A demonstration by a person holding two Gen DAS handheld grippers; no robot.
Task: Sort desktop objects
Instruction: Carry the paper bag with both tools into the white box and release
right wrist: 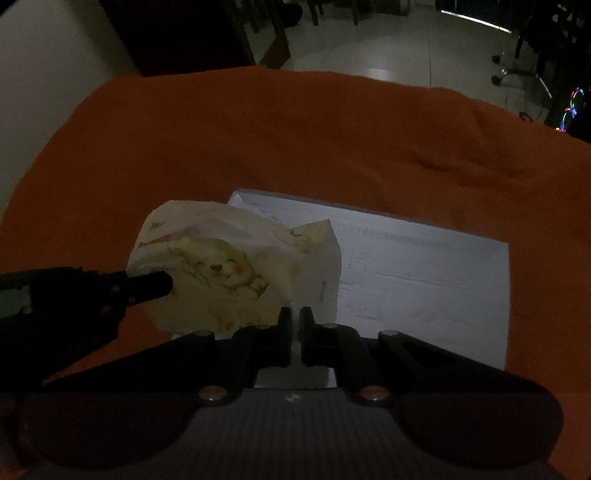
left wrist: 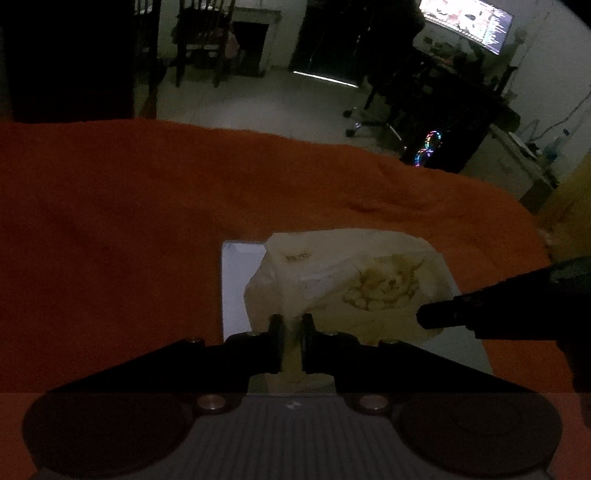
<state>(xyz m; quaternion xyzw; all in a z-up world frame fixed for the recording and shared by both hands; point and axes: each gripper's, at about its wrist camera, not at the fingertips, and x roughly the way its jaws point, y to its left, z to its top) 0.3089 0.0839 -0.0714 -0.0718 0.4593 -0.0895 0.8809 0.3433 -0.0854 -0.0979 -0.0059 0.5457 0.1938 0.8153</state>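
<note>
A cream soft pack printed with a brown cartoon animal hangs just above a flat white box on the orange cloth. My left gripper is shut on the pack's near edge, a fold of the wrapper pinched between its fingers. The right gripper reaches in from the right and touches the pack's right side. In the right wrist view, the right gripper is shut on a thin edge of the pack. There the left gripper comes in from the left against the pack, above the white box.
The orange cloth covers the whole table, with wrinkles at the far right. Beyond its far edge lies a pale tiled floor with wooden chairs, an office chair base, a computer with coloured lights and a lit monitor.
</note>
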